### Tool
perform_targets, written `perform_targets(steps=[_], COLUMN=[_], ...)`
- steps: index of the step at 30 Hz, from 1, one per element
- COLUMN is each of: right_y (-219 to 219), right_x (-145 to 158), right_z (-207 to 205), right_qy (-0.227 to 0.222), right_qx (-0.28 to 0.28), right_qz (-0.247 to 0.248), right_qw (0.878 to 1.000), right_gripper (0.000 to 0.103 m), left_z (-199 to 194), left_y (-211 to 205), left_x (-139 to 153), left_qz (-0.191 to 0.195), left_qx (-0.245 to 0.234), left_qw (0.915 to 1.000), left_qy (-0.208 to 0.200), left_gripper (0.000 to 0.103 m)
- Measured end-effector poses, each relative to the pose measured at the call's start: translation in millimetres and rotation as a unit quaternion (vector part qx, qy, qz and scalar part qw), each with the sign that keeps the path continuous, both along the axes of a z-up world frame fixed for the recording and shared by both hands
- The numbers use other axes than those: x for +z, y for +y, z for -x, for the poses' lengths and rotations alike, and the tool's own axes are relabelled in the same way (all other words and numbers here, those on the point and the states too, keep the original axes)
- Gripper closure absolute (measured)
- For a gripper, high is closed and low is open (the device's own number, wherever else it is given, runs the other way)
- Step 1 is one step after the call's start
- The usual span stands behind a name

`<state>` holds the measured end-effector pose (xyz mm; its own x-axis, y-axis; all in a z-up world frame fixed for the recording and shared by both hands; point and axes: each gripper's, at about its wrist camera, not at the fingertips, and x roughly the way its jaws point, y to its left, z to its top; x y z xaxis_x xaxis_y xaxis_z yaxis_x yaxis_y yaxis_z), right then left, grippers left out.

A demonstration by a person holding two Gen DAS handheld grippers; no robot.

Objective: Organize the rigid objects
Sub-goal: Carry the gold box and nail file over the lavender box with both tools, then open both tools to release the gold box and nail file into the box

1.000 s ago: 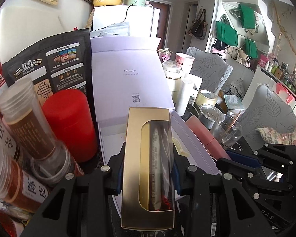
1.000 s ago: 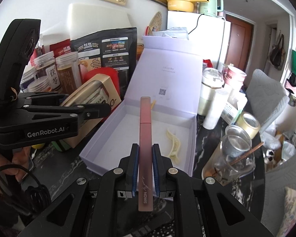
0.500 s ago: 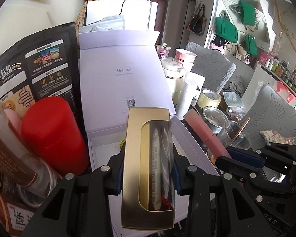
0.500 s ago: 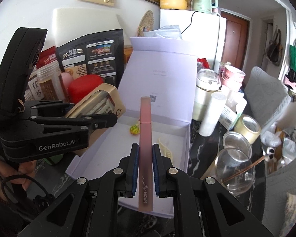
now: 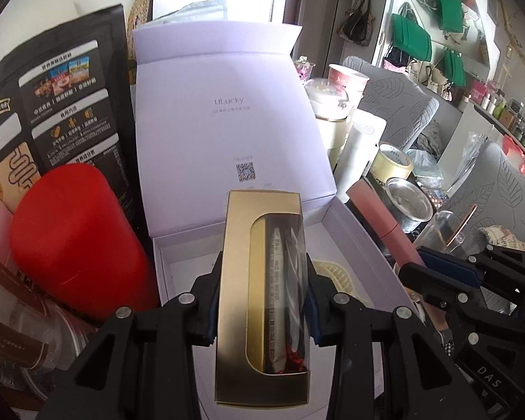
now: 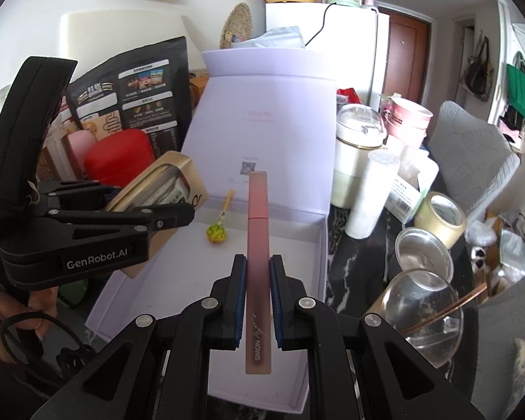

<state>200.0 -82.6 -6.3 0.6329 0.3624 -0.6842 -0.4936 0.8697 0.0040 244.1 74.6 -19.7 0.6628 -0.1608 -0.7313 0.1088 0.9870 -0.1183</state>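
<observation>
You have moved both tongs closer over the open purple box [image 6: 318, 245]. Your left tongs [image 5: 262, 301] squeeze the gold box [image 5: 238, 315]; your right tongs [image 6: 257, 301] pinch the pink tube [image 6: 257, 245] tight.

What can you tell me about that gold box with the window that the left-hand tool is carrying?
The gold box is a long, narrow carton of shiny card with a rounded cut-out window covered in clear film; a pale printed packet and something red show inside. The left gripper clamps its two long sides, holding it lengthwise, tilted downward over the open lilac box. Only the pads touch it.
</observation>
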Motion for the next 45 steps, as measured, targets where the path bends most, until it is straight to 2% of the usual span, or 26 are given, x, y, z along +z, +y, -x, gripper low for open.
perform_targets(steps=[18,30,35,45], right_y=[2,4,5,6], right_x=[-43,-70,-77,-86], right_z=[-31,-42,-43,-46], right_qy=[0.048,0.082,0.078,0.086], right_qx=[-0.014,-0.021,-0.031,-0.031], right_qz=[0.026,0.046,0.053,0.065], right_qw=[0.998,0.995,0.995,0.994], right_gripper=[0.09,0.09,0.09,0.088], left_z=[-24,-30,-32,-38], left_y=[2,1,2,1], left_x=[-50,-64,-71,-77], left_qz=[-0.006,-0.007,-0.018,-0.016], left_qx=[-0.004,-0.002,0.007,0.016], left_qw=[0.9976,0.9955,0.9934,0.9894], left_qy=[0.069,0.095,0.113,0.143], left_gripper=[0.066,0.066,0.066,0.066])
